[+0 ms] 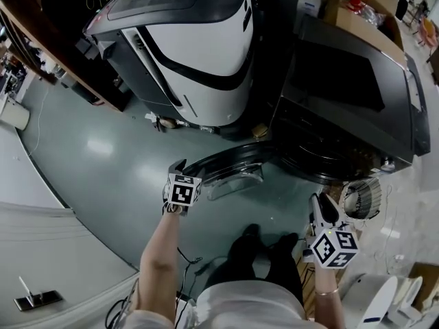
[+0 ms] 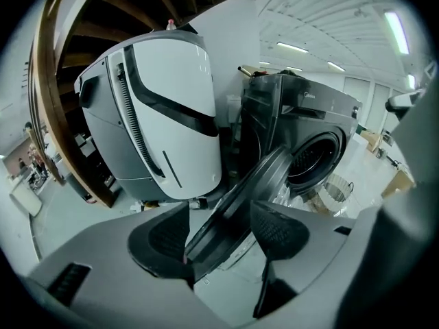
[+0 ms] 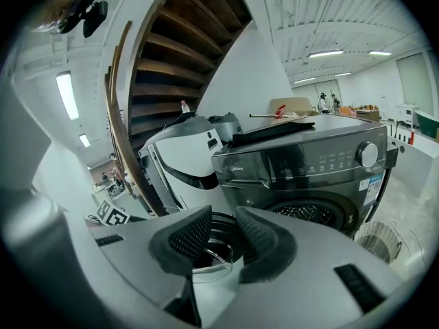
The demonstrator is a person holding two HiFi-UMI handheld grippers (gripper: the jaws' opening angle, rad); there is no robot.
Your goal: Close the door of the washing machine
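The dark front-loading washing machine [image 1: 350, 94] stands at the right with its round door [image 1: 226, 166] swung wide open toward me. The drum opening [image 2: 315, 160] shows behind the door. My left gripper [image 1: 178, 168] is at the door's outer rim. In the left gripper view its jaws [image 2: 223, 232] stand wide apart with the rim [image 2: 240, 204] running between them, and the pads do not press on it. My right gripper [image 1: 321, 205] hangs lower right, apart from the door. Its jaws [image 3: 223, 242] are partly apart and hold nothing. The door's glass bowl [image 3: 209, 252] shows beyond them.
A white and grey machine [image 1: 199, 40] stands left of the washer, close behind the open door. A wire basket [image 1: 362, 199] sits on the floor by the washer's front right corner. A wooden staircase [image 3: 178, 67] rises at the left. My shoes [image 1: 264, 242] are below the door.
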